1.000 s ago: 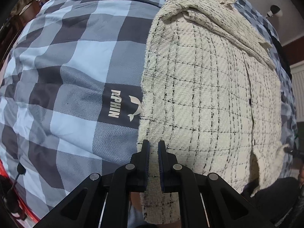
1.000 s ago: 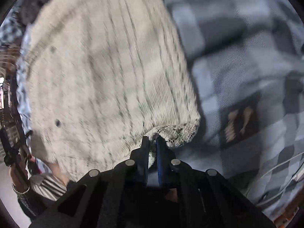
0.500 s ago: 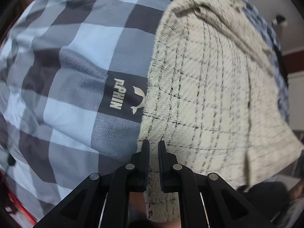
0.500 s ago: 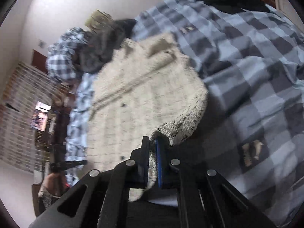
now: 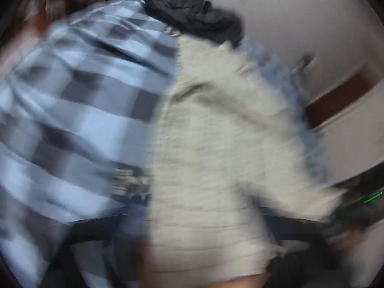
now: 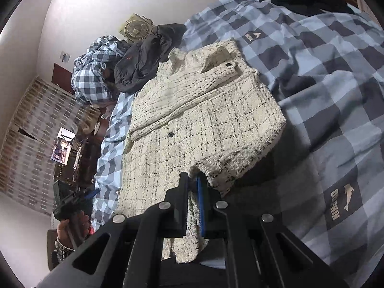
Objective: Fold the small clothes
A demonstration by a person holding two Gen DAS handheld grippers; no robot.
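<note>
Right jaws clamp jacket point(image 6: 204, 120) hem, lifted; left view blurred

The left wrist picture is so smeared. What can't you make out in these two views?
- Left gripper: its fingers are lost in motion blur in the left wrist view, so open or shut is unclear.
- Cream tweed jacket: its weave is smeared in the left wrist view.
- Jacket hem: the right gripper covers the pinched part.
- Small screen: too small to read.
</note>
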